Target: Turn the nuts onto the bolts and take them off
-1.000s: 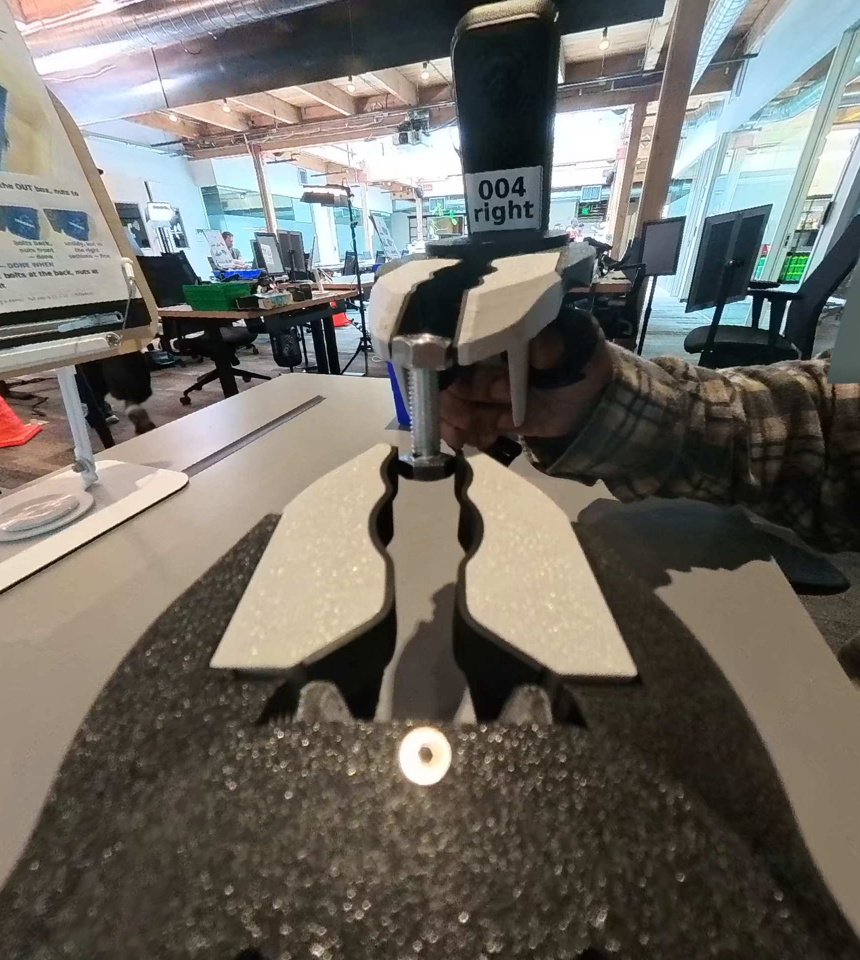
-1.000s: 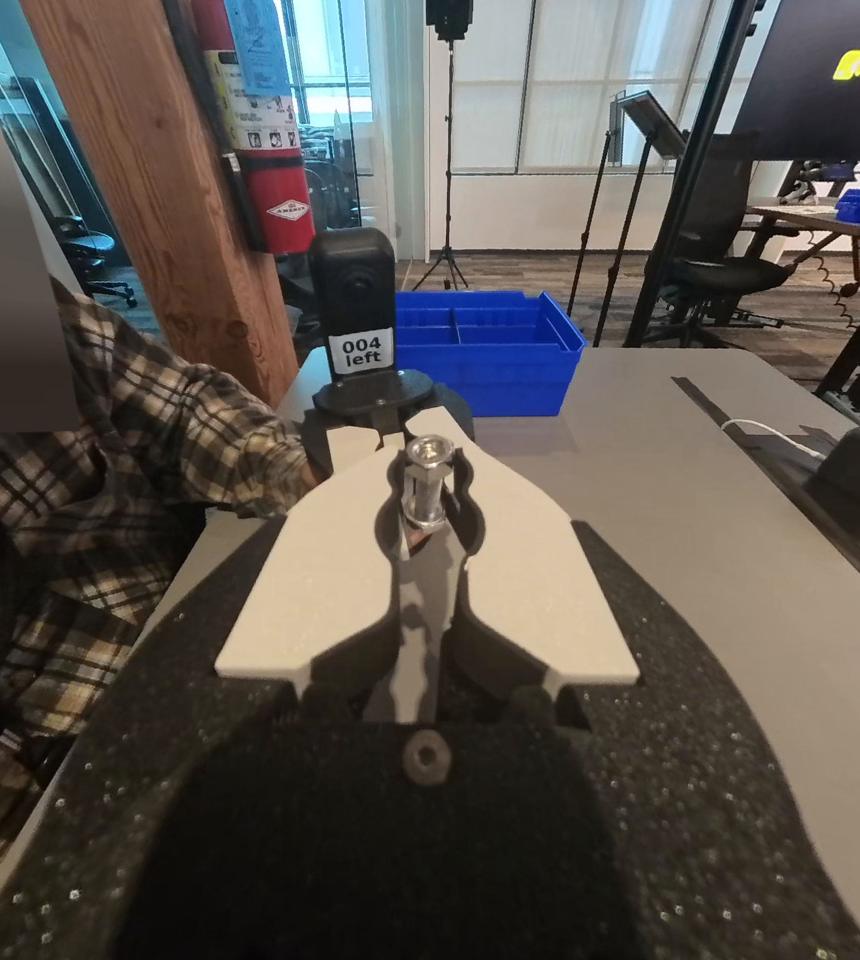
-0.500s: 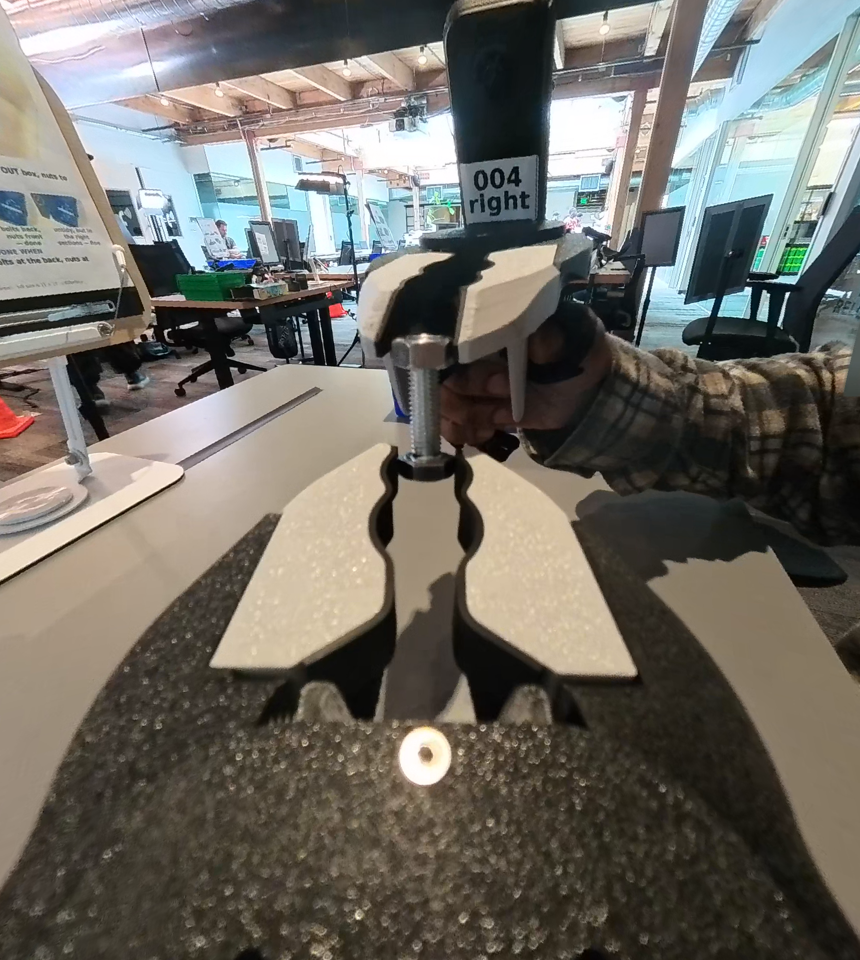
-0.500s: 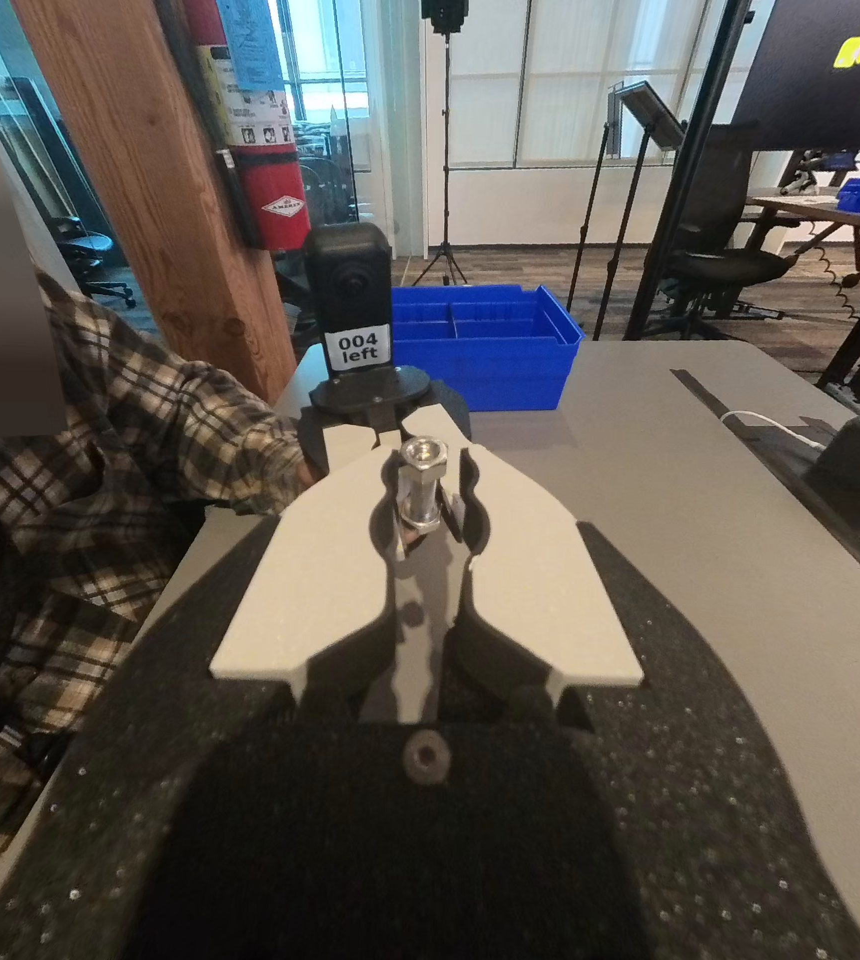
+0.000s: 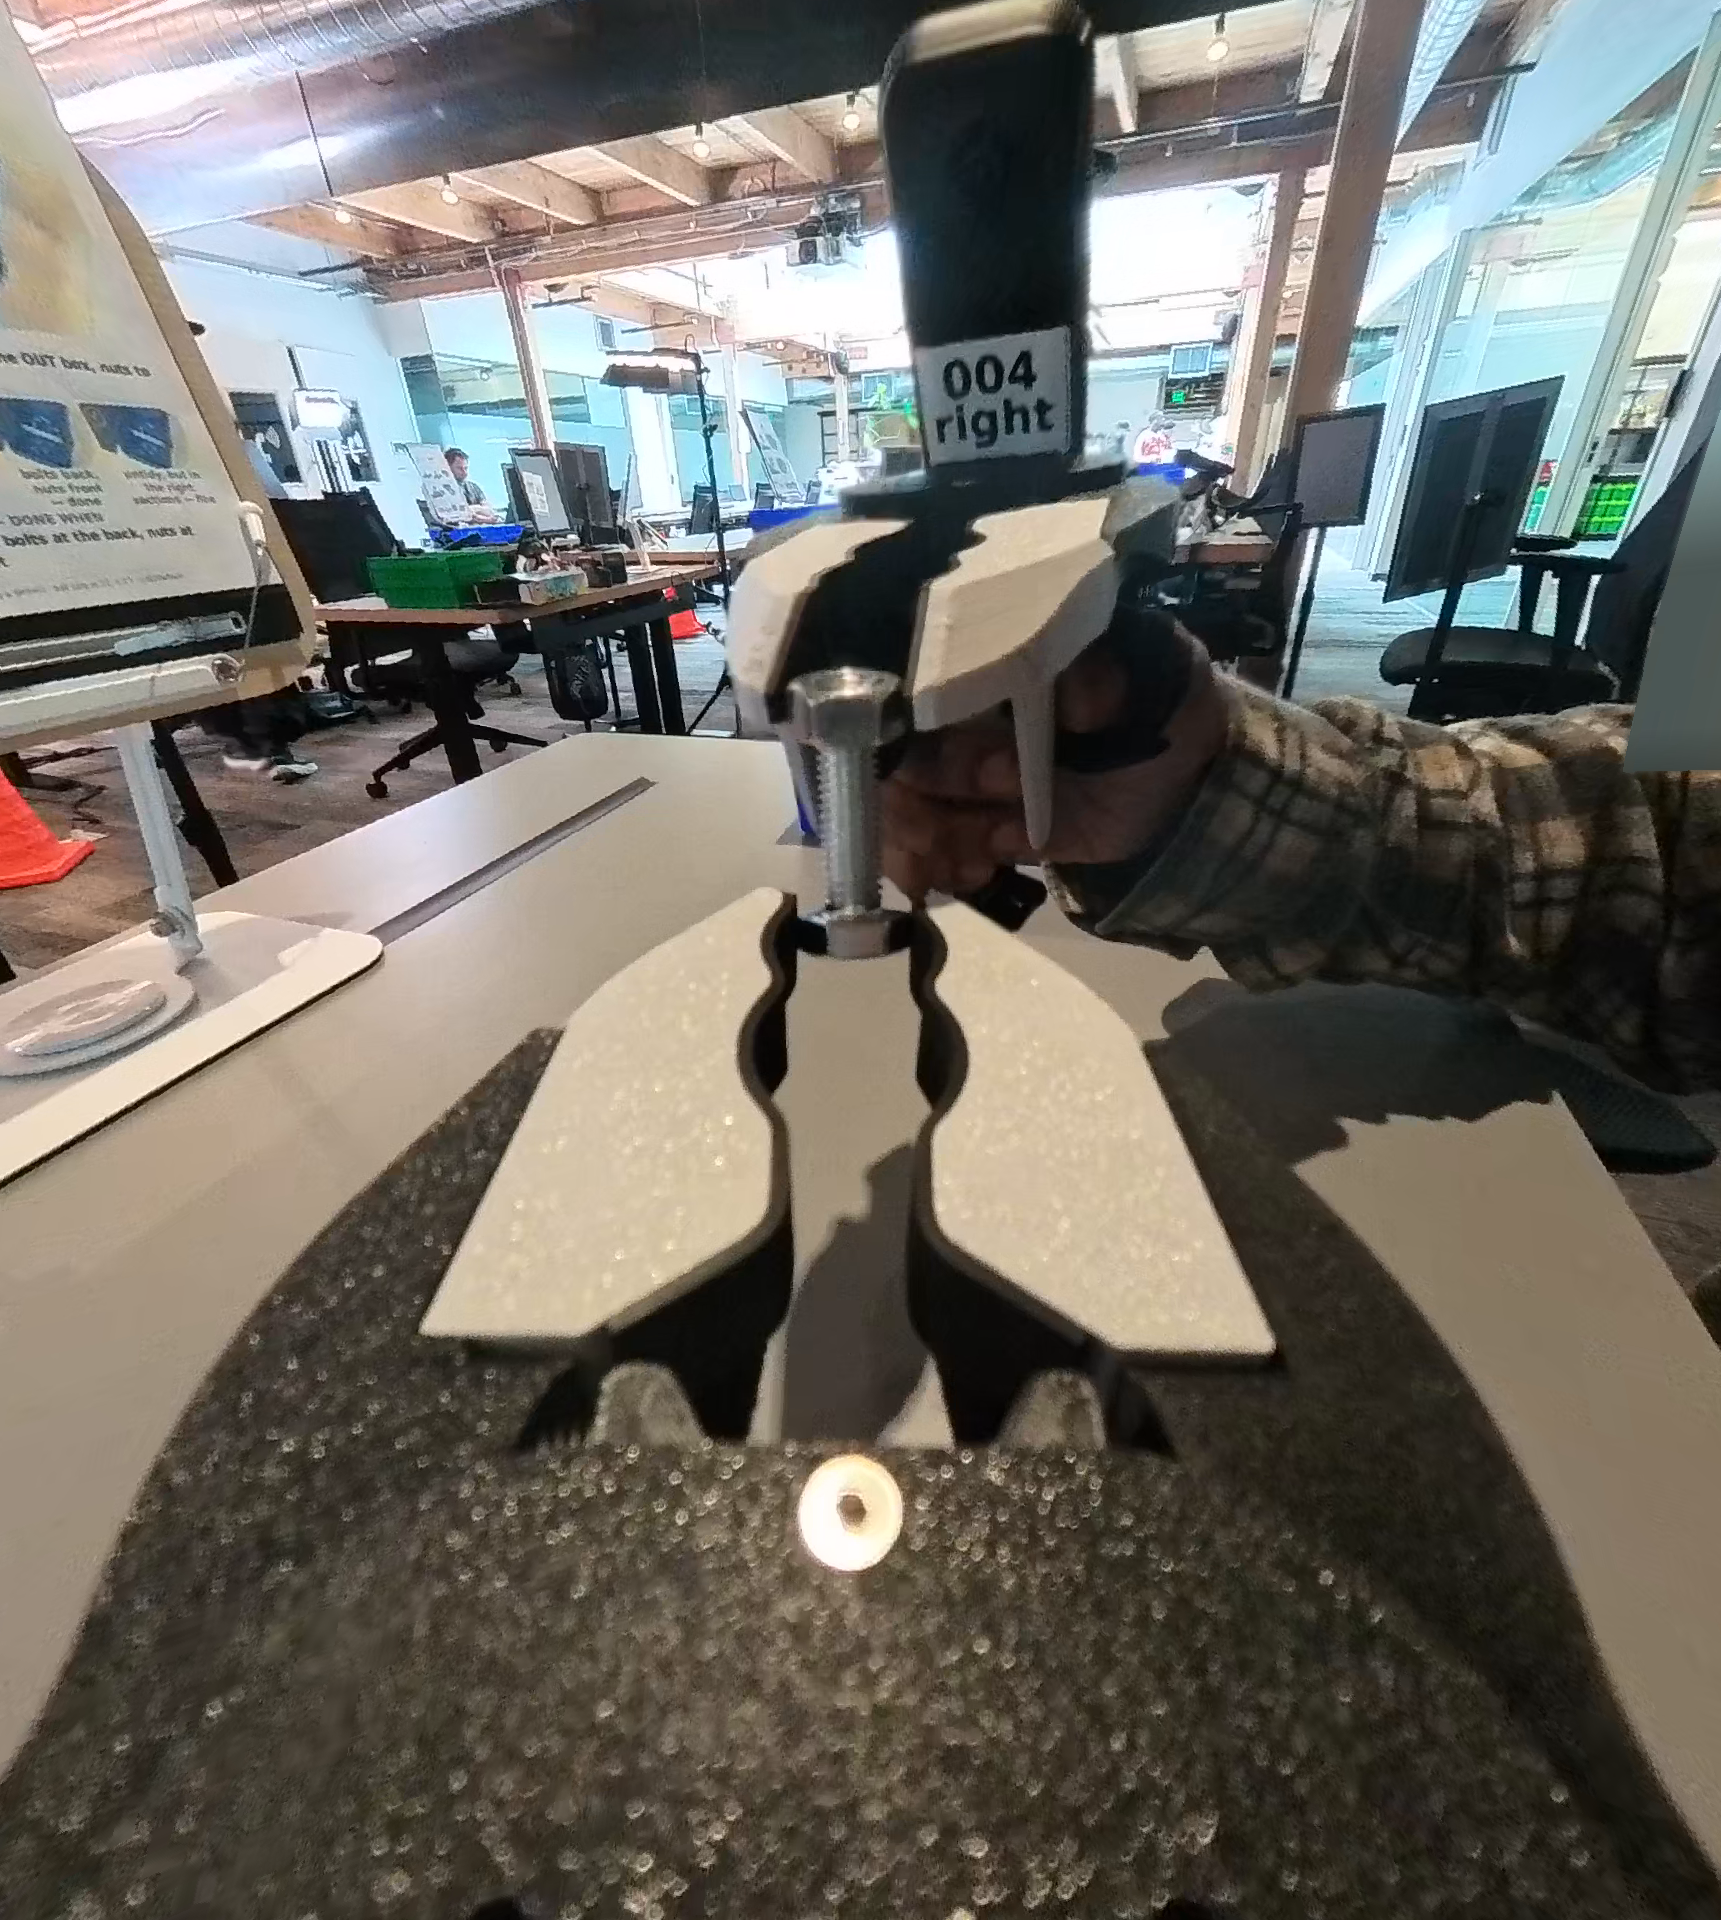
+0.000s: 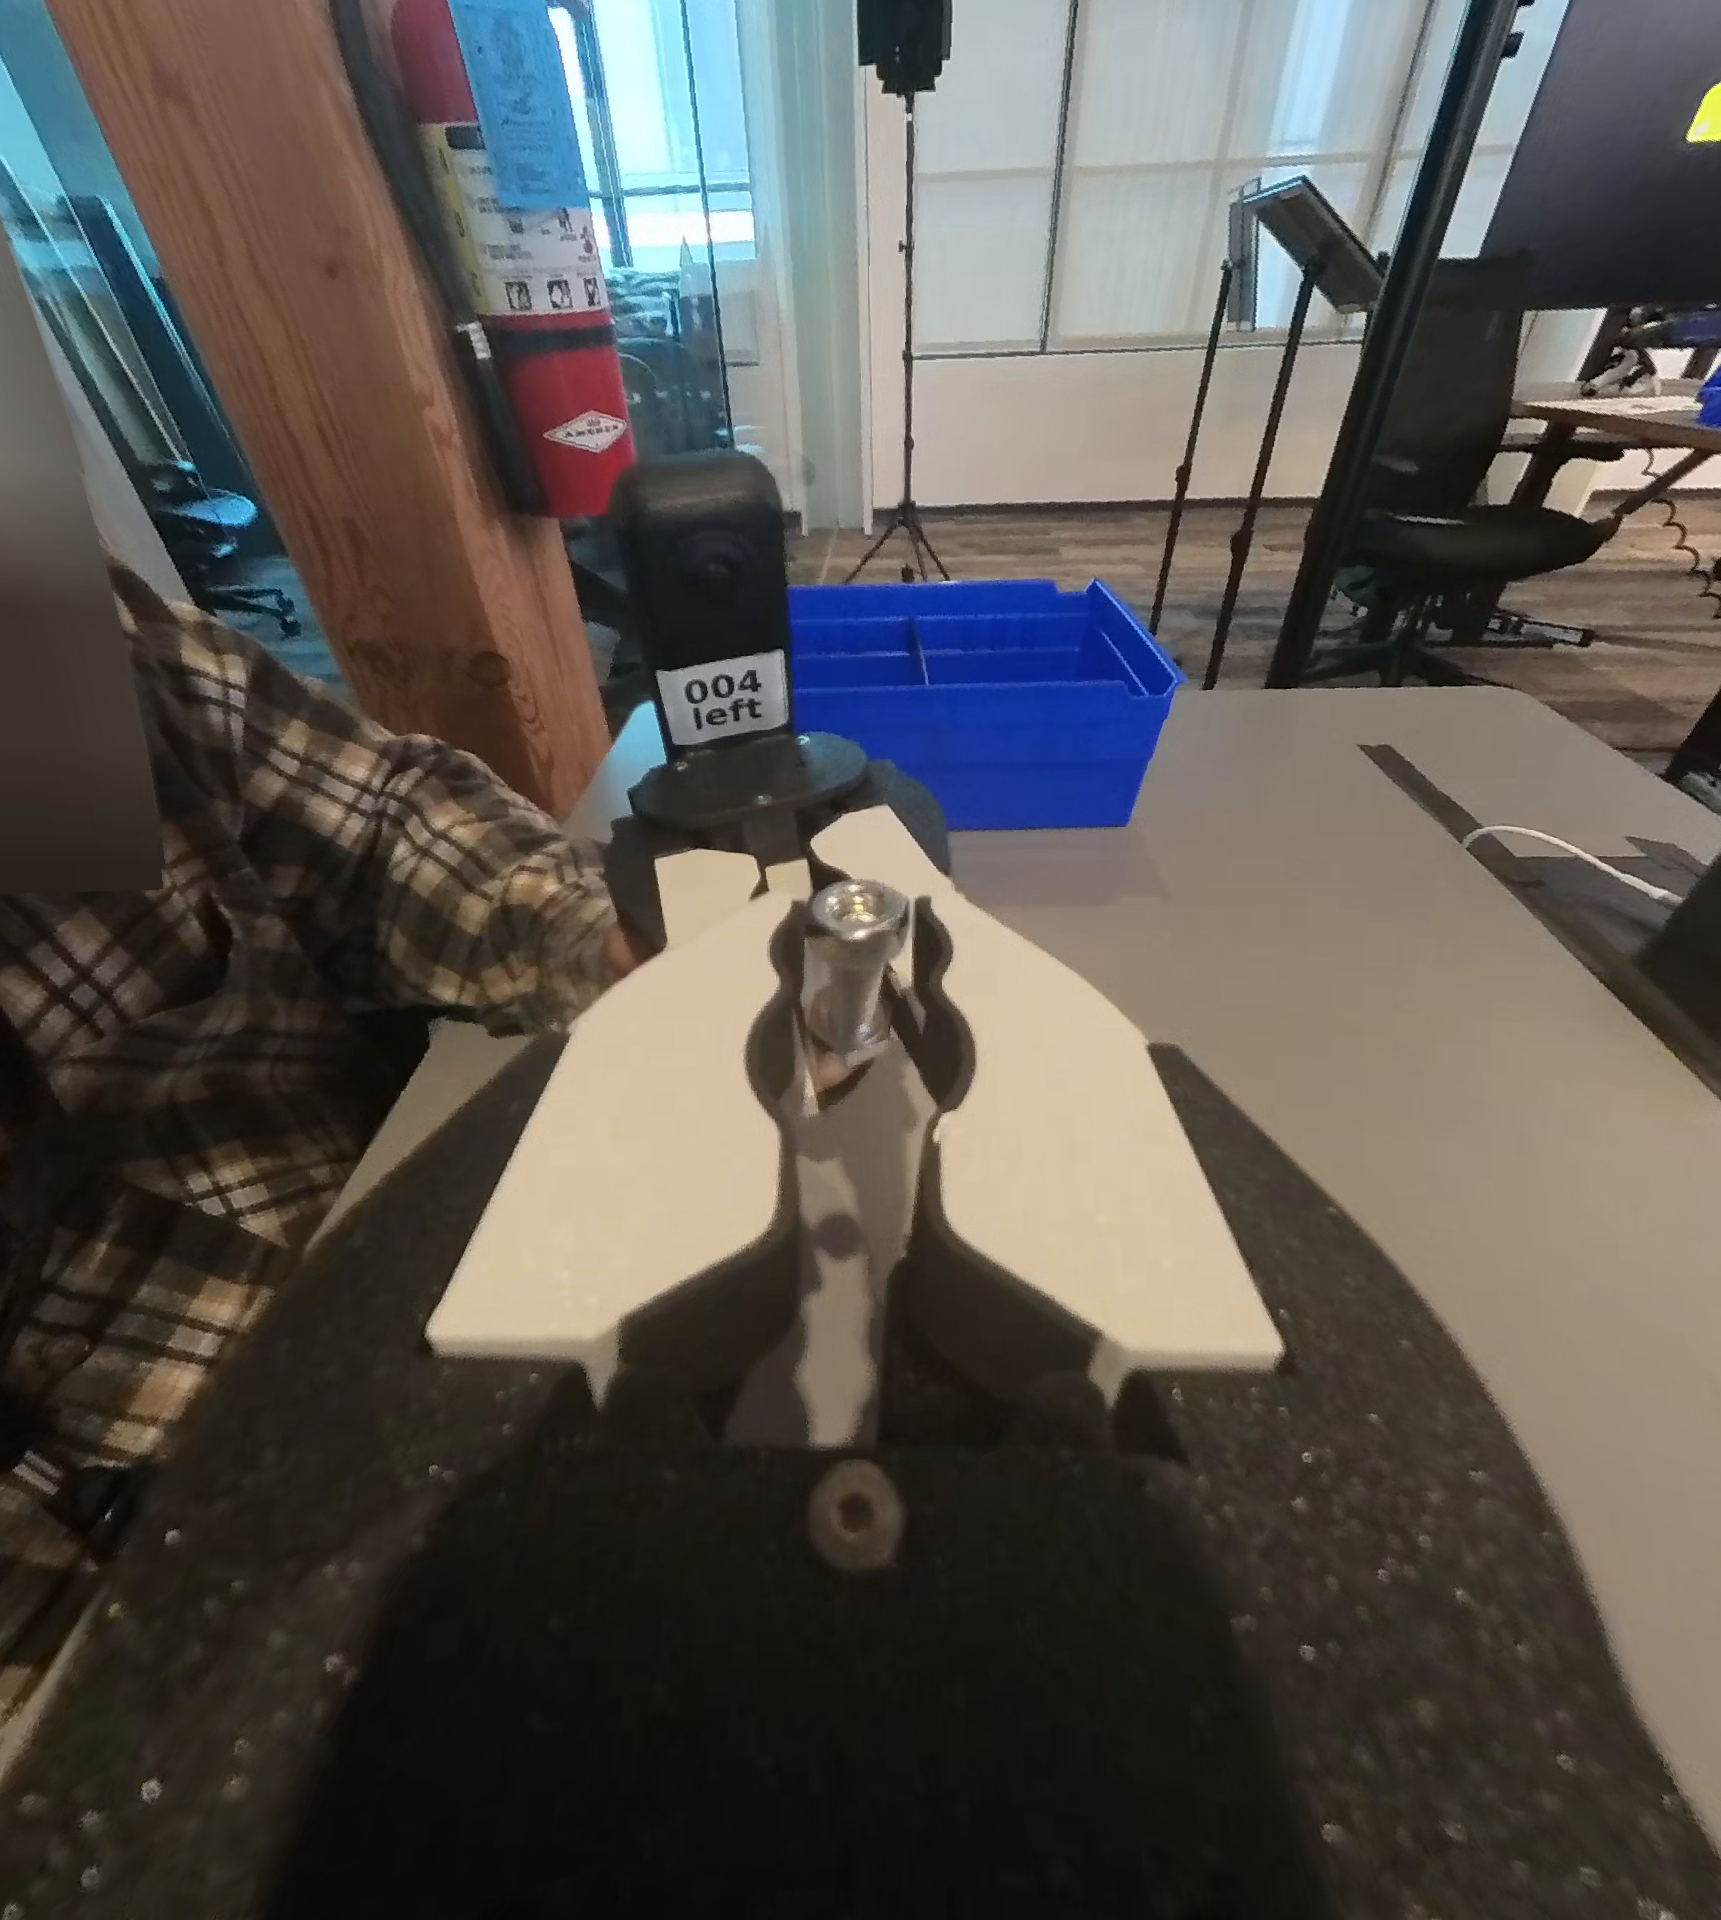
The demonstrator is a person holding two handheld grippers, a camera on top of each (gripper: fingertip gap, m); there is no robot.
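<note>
On the far left of the left wrist view we see a paper sign on a stand sitting on the grey tabletop, and we leave it alone.

Next comes our left hand-held gripper. Its two white fingers are pulled in close at the tips, and they pinch the nut between them. The nut sits at the very bottom end of the bolt.

The bolt stands straight up above the tabletop, with lots of bare thread showing between the nut and the bolt's head. So we think the nut is only on by a turn or two. We cannot tell from here if it is going on or coming off.

A bit more to the right is our right hand-held gripper. It comes down from above and is closed on the head of the bolt. In the right wrist view we see the same right hand-held gripper with the bolt held at its tips.

Behind them sits a blue bin on the tabletop. We cannot see any nuts or bolts inside it from here.

So one nut and bolt pair is in our grippers now, and most of the turning on this pair looks left to do, if the nut is going on
</note>
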